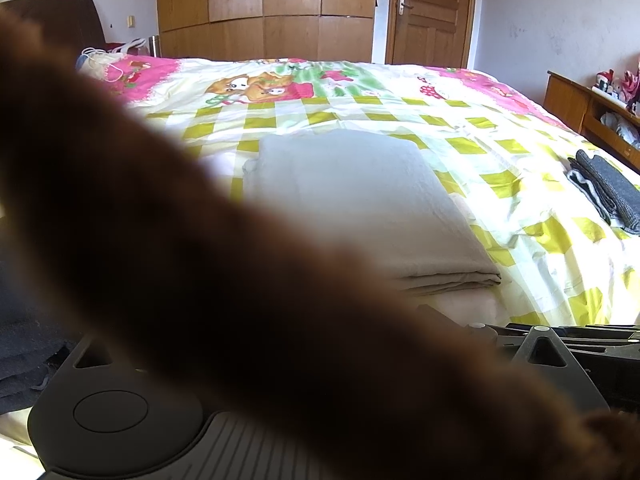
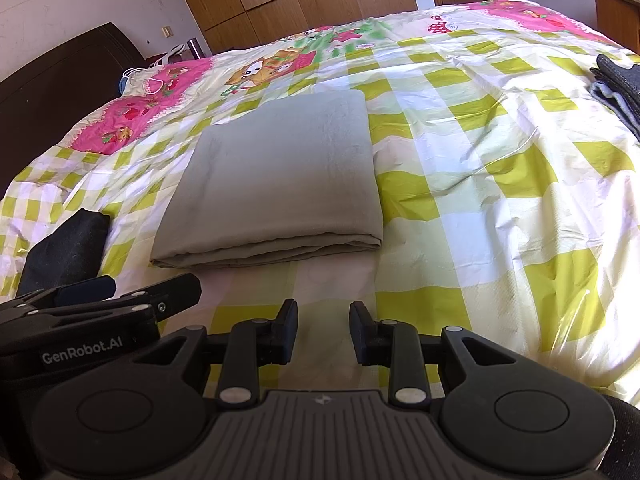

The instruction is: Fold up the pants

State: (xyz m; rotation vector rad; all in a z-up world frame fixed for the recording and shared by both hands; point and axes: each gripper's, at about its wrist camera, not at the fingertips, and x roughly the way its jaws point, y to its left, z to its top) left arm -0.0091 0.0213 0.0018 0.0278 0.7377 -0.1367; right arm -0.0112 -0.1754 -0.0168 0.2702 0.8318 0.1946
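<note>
Your right claw (image 2: pixel 323 330) hovers released just before the folded grey pants (image 2: pixel 276 176) on the bed (image 2: pixel 480 184); your left claw (image 2: pixel 100 304) is blocked, state unclear.

We see the right hand-held gripper (image 2: pixel 323 330) low in its own view, its two dark fingers (image 2: pixel 289 330) pointing forward with a clear gap between them, holding nothing. The left hand-held gripper (image 2: pixel 176 292) lies just beside it on the left, fingers pressed together. In the left wrist view a blurred brown shape covers the lens, hiding its own fingers.
</note>
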